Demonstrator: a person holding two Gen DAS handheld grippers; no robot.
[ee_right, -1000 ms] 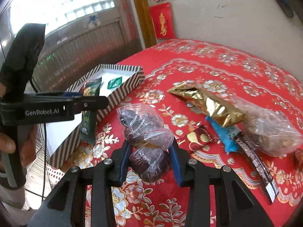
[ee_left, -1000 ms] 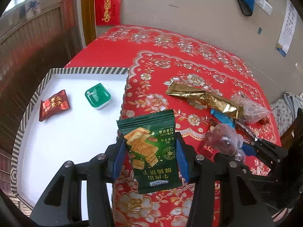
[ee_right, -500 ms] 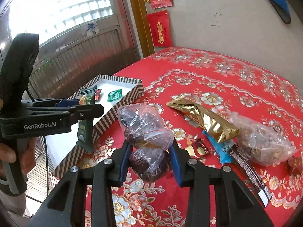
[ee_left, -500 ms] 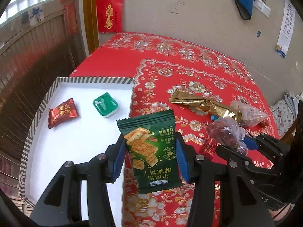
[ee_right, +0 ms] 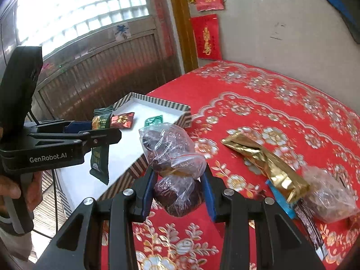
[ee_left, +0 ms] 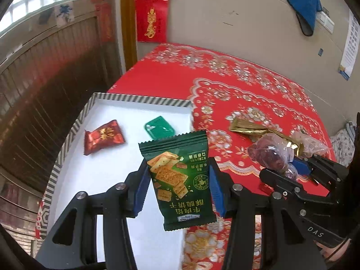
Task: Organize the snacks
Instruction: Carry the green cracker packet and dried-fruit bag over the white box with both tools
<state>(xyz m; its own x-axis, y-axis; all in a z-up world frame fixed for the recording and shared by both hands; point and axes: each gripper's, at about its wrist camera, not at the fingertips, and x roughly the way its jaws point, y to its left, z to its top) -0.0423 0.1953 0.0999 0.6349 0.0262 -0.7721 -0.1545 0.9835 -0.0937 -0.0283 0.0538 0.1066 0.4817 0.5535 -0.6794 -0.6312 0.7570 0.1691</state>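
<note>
My left gripper [ee_left: 177, 186] is shut on a green cracker packet [ee_left: 177, 180], held in the air over the near right part of the striped white tray [ee_left: 144, 100]. In the tray lie a red candy packet [ee_left: 102, 136] and a green packet [ee_left: 158, 127]. My right gripper [ee_right: 178, 189] is shut on a clear bag of dark red dates [ee_right: 173, 157], held above the red tablecloth beside the tray's right wall [ee_right: 135, 168]. The right wrist view shows the left gripper [ee_right: 99, 132] with the cracker packet [ee_right: 100, 148] hanging over the tray.
On the red flowered tablecloth [ee_left: 225, 85] to the right lie a gold foil packet [ee_right: 267, 159], a blue wrapper [ee_right: 279, 200], a dark stick-shaped wrapper [ee_right: 308, 220] and a clear bag of brown snacks [ee_right: 326, 193]. A wall and a wooden door frame stand behind the table. A hand [ee_right: 13, 189] holds the left gripper's handle.
Both grippers have risen and drawn back with their packets, so the tray and table look farther away. The cracker packet now hangs over the tray's right part rather than over the cloth.
</note>
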